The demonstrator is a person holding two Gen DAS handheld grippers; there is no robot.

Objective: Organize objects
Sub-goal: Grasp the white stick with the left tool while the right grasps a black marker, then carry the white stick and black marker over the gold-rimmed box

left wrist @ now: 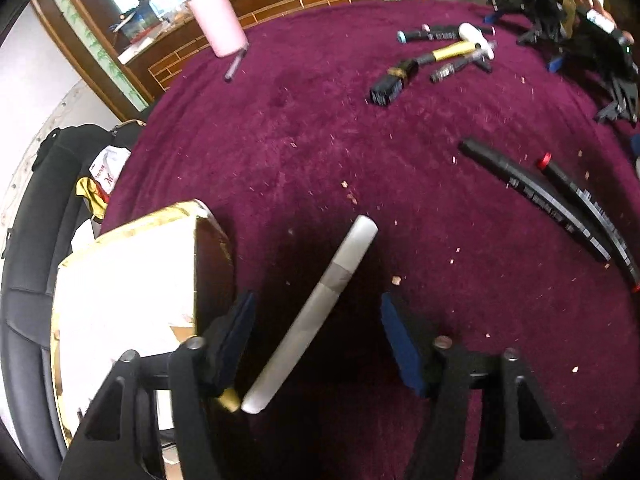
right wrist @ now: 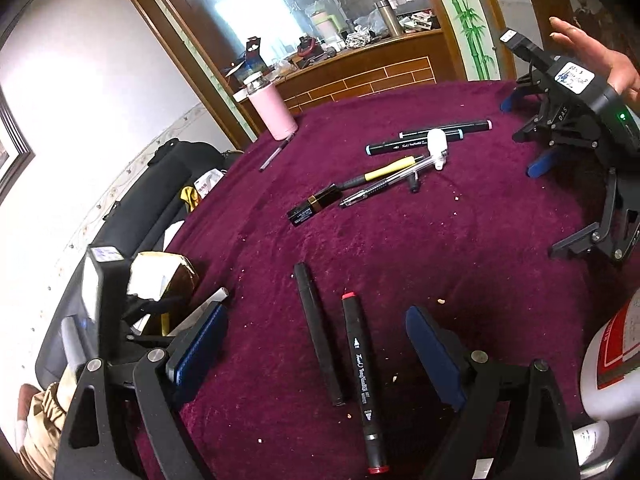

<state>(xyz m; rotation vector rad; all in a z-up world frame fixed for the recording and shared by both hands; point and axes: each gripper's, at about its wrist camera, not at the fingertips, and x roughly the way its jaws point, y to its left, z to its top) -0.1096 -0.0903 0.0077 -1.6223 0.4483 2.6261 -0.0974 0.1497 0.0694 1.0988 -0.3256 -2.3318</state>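
Five markers are lying on the cloth: a red-capped marker, a plain black marker, a pink-ended marker, a blue-ended marker and a grey marker. Three pens are lying with them: a yellow-grip pen, a clear pen and a thin pen. One each is showing of the following: a pink bottle, a black-and-gold tube, a gold box and a small white item (kind unclear).
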